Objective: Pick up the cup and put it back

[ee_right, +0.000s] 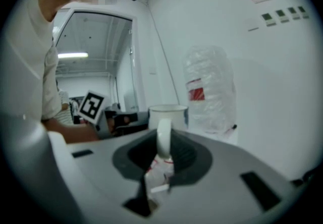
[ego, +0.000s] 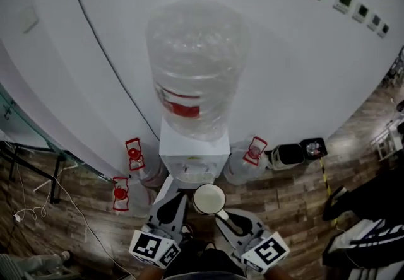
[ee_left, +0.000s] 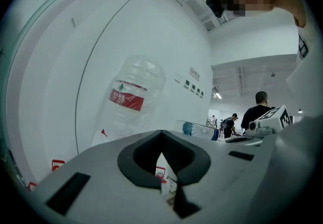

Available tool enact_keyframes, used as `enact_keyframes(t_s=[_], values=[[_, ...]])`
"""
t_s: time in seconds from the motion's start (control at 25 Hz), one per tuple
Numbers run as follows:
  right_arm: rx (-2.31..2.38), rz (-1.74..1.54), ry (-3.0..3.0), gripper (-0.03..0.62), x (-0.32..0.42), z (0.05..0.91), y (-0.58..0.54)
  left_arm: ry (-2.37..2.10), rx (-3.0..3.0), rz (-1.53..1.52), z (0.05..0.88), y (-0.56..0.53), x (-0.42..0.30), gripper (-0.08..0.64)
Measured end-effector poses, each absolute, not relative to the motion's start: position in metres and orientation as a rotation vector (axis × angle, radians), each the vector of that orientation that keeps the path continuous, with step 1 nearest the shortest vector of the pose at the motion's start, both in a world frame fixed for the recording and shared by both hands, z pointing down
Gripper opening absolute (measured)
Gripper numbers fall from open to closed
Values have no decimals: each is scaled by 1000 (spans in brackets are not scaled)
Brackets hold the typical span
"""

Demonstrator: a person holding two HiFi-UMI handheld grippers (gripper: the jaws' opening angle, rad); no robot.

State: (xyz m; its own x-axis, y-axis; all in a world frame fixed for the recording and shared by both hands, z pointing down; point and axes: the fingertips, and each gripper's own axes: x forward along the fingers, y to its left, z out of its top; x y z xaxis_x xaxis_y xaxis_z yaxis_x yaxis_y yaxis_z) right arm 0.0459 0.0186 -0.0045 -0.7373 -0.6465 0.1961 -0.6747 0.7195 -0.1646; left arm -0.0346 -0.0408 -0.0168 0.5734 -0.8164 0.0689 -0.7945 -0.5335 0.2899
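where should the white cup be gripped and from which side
By its handle, from the side away from the water dispenser. The white cup is upright with the loop sticking out toward the right gripper, whose jaws are shut across it; the round body looks too wide to pinch.

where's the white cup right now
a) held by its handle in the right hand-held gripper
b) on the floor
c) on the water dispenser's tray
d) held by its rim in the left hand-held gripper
a: the right gripper view shows the right hand-held gripper shut on the handle of the white cup, which is held up in front of the water dispenser.
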Motion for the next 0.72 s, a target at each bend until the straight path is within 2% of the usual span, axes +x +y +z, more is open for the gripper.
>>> enact_keyframes(t_s=[0.4, 0.72], values=[[1140, 290, -2799, 75, 64, -78, 62, -1328, 2580, -141, -81, 5, -17, 8], [1147, 284, -2831, 75, 64, -85, 66, -1323, 2599, -146, -90, 4, -9, 8]])
